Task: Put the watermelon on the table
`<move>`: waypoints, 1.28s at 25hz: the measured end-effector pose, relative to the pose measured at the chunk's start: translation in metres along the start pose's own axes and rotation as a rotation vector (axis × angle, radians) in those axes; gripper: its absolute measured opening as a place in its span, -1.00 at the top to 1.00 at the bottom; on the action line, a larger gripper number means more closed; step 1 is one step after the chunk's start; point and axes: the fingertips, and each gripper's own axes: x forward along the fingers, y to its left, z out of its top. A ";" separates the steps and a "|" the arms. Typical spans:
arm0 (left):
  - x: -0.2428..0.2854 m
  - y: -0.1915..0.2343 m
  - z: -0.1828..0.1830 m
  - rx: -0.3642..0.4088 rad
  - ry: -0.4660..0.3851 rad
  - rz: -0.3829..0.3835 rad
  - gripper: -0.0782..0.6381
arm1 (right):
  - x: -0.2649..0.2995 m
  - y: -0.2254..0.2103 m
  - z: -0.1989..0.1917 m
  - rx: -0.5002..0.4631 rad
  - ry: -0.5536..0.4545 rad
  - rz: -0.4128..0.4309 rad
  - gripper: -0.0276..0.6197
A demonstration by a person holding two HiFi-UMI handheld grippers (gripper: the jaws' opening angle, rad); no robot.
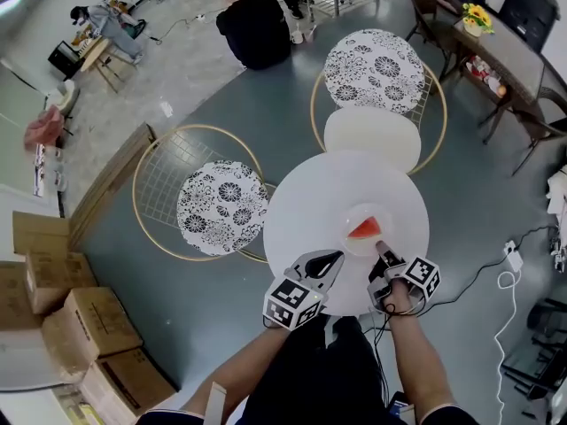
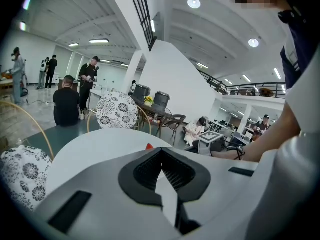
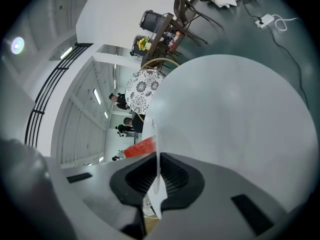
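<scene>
Head view | I am seeing the watermelon (image 1: 364,229) lying on a white plate (image 1: 353,244) over the round tabletop's (image 1: 310,197) near side | right gripper (image 1: 381,248) fingers are clenching the plate's rim | left gripper (image 1: 334,258) fingers are pressing together, grasping nothing.

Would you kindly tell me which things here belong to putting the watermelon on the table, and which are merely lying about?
Job in hand: watermelon slice; plate under it; white table; right claw, shut on the plate's rim; left claw, shut and empty.

Lying about: patterned chairs; cardboard boxes; cable on the floor; flowers.
</scene>
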 end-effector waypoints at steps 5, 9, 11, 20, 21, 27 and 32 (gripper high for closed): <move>0.003 0.000 0.000 0.000 0.008 -0.008 0.77 | 0.003 -0.003 0.000 -0.001 0.000 -0.007 0.88; 0.003 0.001 0.000 -0.001 0.012 -0.009 0.77 | 0.005 -0.007 0.000 -0.003 0.001 -0.021 0.88; 0.003 0.002 -0.001 -0.002 0.014 -0.009 0.77 | 0.005 -0.010 0.002 -0.008 -0.001 -0.027 0.88; 0.004 0.002 -0.003 -0.007 0.021 -0.015 0.77 | 0.009 -0.017 0.003 -0.083 0.012 -0.085 0.88; 0.004 0.002 -0.004 -0.008 0.022 -0.015 0.77 | 0.009 -0.017 0.004 -0.097 0.011 -0.093 0.88; 0.005 0.000 -0.004 -0.009 0.025 -0.024 0.77 | 0.011 -0.022 0.006 -0.175 0.006 -0.176 0.87; 0.006 0.001 -0.003 -0.009 0.029 -0.026 0.77 | 0.011 -0.023 0.006 -0.220 0.013 -0.214 0.86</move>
